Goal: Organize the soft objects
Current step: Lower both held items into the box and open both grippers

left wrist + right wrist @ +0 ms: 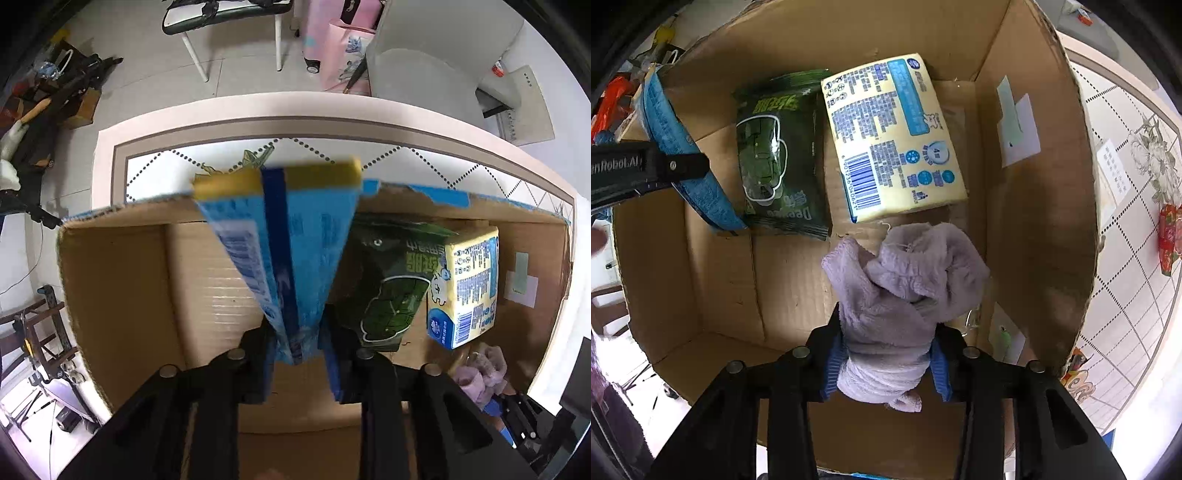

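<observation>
My left gripper [297, 345] is shut on a blue and yellow soft pack [284, 236] and holds it upright over the open cardboard box [122, 295]. The same pack [683, 155] and the left gripper [665, 166] show at the left of the right wrist view. My right gripper [886, 354] is shut on a bundled lilac fleece cloth [905, 280] inside the box [1034, 229]. A dark green pack [779, 155] and a yellow tissue pack [894, 136] lie on the box floor; both also show in the left wrist view, green [388, 284] and yellow [465, 288].
The box stands on a table with a white dotted-diamond cloth [155, 166]. A red and green item [1169, 236] lies on the cloth right of the box. Beyond the table are a chair [225, 22], a pink bag [340, 44] and floor clutter [55, 96].
</observation>
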`<state>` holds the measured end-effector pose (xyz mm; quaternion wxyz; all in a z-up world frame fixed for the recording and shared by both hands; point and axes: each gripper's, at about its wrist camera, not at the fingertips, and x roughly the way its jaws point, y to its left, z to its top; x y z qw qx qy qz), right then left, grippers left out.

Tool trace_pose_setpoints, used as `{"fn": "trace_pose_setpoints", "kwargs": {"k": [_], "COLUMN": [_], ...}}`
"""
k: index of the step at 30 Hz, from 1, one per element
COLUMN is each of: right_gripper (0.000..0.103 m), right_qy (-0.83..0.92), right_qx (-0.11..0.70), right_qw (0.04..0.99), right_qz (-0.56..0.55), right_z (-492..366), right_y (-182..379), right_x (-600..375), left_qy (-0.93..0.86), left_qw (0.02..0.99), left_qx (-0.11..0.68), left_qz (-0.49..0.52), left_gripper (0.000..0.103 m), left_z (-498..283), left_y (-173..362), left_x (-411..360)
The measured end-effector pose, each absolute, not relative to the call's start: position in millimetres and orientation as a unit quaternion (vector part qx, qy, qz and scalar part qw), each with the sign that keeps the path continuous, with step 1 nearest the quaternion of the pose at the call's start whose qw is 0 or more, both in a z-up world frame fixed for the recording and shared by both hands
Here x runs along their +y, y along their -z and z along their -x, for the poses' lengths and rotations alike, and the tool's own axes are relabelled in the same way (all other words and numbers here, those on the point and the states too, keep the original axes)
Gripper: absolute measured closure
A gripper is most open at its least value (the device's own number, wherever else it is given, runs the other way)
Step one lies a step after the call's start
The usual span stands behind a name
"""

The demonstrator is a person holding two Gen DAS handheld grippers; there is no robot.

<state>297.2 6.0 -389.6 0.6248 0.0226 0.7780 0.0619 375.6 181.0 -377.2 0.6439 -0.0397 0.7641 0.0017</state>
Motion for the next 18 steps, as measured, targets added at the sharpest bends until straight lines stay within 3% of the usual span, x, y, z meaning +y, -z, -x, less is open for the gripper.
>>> {"fn": "trace_pose_setpoints", "kwargs": {"k": [4, 7, 9, 12, 14, 18], "right_gripper": [0.021, 0.021, 0.021, 0.017, 0.007, 0.007], "right_qy": [-0.063, -0.061, -0.059, -0.056, -0.055, -0.056], "right_qx": [0.765, 0.758, 0.753, 0.745, 0.74, 0.727], "right_qw": [0.64, 0.649, 0.655, 0.664, 0.671, 0.684], "right_qz": [-0.014, -0.005, -0.002, 0.002, 0.0, -0.003], "right_z": [-299.0, -299.9, -298.8, -295.8, -294.6, -288.4], "right_y": [372.1, 360.8, 352.4, 342.2, 336.0, 317.8], "right_x": [9.3, 10.0, 11.1, 11.0, 9.8, 10.6], "left_qy": [-0.008, -0.009, -0.01, -0.016, -0.019, -0.016], "left_qw": [0.652, 0.66, 0.665, 0.68, 0.688, 0.696], "left_qx": [0.757, 0.75, 0.745, 0.732, 0.725, 0.717], "left_qz": [0.039, 0.041, 0.045, 0.037, 0.036, 0.047], "left_gripper": [0.07, 0.059, 0.037, 0.012, 0.011, 0.011], "left_z": [-373.8, -367.7, -363.9, -349.8, -337.2, -315.9], "left_y": [366.4, 355.1, 348.3, 334.2, 325.3, 313.2], "left_x": [184.6, 189.5, 192.3, 195.8, 196.8, 194.3]}}
